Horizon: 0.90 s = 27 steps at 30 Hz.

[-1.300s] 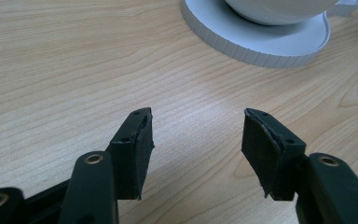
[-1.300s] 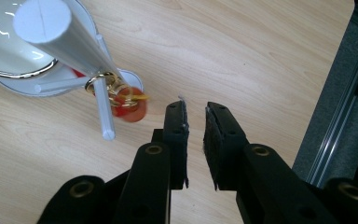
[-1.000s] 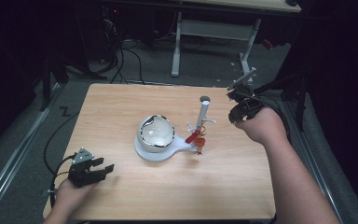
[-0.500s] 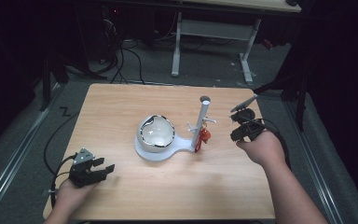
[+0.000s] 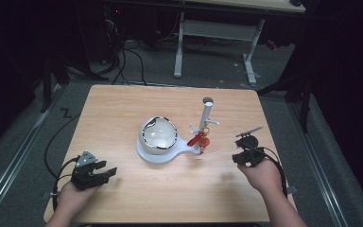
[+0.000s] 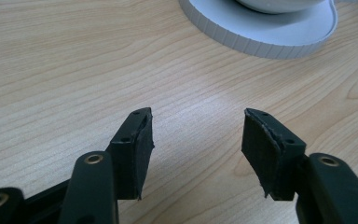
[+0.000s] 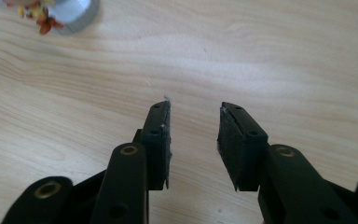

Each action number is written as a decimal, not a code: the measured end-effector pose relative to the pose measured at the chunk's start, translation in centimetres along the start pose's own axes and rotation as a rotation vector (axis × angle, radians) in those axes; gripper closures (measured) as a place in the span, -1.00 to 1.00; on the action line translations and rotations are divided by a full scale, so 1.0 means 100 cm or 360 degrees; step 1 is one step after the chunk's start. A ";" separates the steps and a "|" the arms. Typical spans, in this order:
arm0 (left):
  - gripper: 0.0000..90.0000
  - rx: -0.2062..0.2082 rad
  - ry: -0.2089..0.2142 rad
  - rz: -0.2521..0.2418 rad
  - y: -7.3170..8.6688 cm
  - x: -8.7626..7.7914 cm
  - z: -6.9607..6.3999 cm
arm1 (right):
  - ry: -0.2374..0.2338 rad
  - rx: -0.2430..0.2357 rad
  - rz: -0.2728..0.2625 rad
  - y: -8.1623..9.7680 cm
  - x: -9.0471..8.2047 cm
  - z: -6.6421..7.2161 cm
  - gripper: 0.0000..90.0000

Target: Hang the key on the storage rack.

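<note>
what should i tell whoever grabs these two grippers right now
Left gripper: open, nothing between its jaws, low over the near left of the table.
Right gripper: jaws have just been opening, nothing between them; it sits low over the table, right of the stand.
Things: white stand with a bowl on its round base; a red item hangs at the post's foot.
Done: red item looks already placed on the stand.
Left: nothing is held; check the hang, then pull both hands back.

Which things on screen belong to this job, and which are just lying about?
In the job:
white stand with upright post
red keyring charm
black-and-white bowl
right gripper
left gripper

Lying about:
grey desk frame
floor cables
</note>
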<state>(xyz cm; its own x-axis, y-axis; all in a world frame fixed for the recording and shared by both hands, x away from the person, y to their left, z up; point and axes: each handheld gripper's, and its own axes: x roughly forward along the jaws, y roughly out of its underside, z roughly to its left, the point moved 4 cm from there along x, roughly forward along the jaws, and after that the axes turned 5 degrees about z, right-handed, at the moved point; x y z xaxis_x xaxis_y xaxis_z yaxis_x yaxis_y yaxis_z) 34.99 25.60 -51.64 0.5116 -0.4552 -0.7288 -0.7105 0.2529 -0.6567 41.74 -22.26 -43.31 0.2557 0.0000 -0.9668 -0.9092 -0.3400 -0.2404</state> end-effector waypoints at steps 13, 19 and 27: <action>-0.03 0.0008 -0.0015 0.0011 0.002 0.002 0.001 | -0.0046 0.0223 -0.0367 0.072 0.047 -0.001 0.18; -0.04 0.0007 -0.0023 0.0018 0.001 0.003 0.002 | 0.0008 0.0170 -0.0481 0.079 0.045 -0.005 0.01; -0.04 0.0017 -0.0022 0.0022 0.001 0.004 0.001 | 0.0069 0.0185 -0.0501 0.086 0.056 -0.012 -0.06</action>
<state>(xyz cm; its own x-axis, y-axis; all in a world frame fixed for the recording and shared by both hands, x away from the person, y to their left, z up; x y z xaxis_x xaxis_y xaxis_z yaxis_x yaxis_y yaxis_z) 35.18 25.55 -52.06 0.5083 -0.4395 -0.7406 -0.7126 0.2681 -0.6483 35.79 -26.27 -50.69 0.5414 0.0470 -0.8394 -0.8141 -0.2203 -0.5374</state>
